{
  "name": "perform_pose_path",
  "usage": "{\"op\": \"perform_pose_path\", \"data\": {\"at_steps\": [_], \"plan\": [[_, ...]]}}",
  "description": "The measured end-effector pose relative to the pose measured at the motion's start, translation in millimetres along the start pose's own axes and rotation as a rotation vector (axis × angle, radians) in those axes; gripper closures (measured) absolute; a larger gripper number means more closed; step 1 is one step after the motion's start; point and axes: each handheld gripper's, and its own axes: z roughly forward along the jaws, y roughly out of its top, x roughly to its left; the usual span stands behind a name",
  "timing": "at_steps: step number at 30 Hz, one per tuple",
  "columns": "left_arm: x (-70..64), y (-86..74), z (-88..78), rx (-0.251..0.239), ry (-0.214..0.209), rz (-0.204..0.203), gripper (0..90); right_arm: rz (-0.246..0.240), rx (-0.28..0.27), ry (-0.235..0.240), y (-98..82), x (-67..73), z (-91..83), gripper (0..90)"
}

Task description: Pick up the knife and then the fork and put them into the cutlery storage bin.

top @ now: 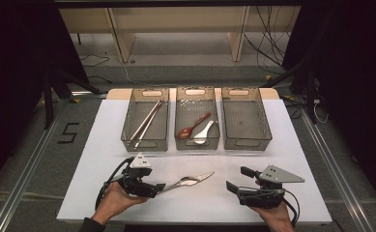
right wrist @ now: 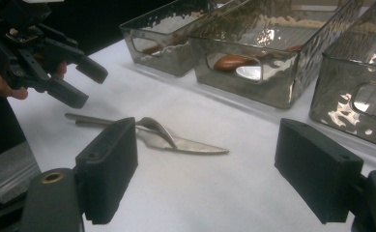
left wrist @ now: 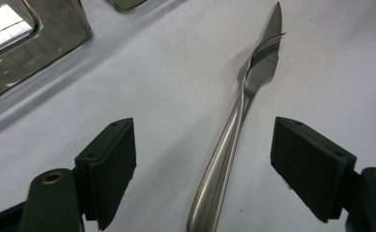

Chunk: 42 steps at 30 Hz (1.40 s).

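Note:
A steel knife (top: 202, 177) and a second steel utensil (top: 185, 182), a fork or spoon, lie crossed on the white table (top: 103, 145). My left gripper (top: 159, 187) is open at their handle ends. In the left gripper view the handles (left wrist: 222, 164) run up between the spread jaws of my left gripper (left wrist: 202, 164), and the knife blade (left wrist: 270, 53) points away. My right gripper (top: 236, 178) is open to the right of the knife tip, holding nothing. In the right gripper view my right gripper (right wrist: 205, 169) faces the knife (right wrist: 195, 146) and the left gripper (right wrist: 74, 82) beyond.
Three clear bins stand in a row at the back. The left bin (top: 127, 130) holds chopsticks (top: 147, 121). The middle bin (top: 197, 144) holds a red spoon (top: 193, 126) and a white spoon (top: 204, 131). The right bin (top: 247, 116) holds nothing.

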Motion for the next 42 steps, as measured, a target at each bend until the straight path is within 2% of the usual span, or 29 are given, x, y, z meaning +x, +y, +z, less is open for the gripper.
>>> {"op": "perform_pose_path", "data": {"at_steps": [4, 6, 9, 13, 22, 30, 36, 42], "plan": [[-0.6, -4.5, -2.3, -0.005, -0.004, -0.003, 23.8, -0.043, 0.026, 0.021, 7.1, 4.3, 3.6, 23.8], [-0.1, -6.4, -3.9, -0.015, -0.011, -0.005, 23.8, -0.088, 0.051, 0.025, 11.2, 6.7, 7.0, 24.0], [0.9, -8.5, -5.9, -0.032, -0.013, -0.015, 23.5, -0.131, 0.095, 0.041, 17.1, 9.7, 14.5, 24.9], [4.2, -11.5, -8.9, -0.051, -0.017, -0.034, 23.0, -0.200, 0.162, 0.057, 24.7, 12.6, 31.2, 25.9], [7.4, -18.0, -13.5, -0.060, -0.016, -0.054, 22.9, -0.296, 0.258, 0.101, 37.8, 20.4, 67.8, 31.1], [7.5, -21.9, -15.5, -0.052, -0.012, -0.054, 23.3, -0.325, 0.295, 0.125, 39.6, 26.9, 87.1, 35.1], [6.4, -24.9, -17.3, -0.047, -0.010, -0.051, 23.7, -0.344, 0.309, 0.164, 39.5, 34.3, 94.3, 39.3], [6.6, -28.9, -20.3, -0.050, -0.009, -0.058, 23.8, -0.376, 0.330, 0.218, 35.6, 44.5, 102.4, 52.9]]}}
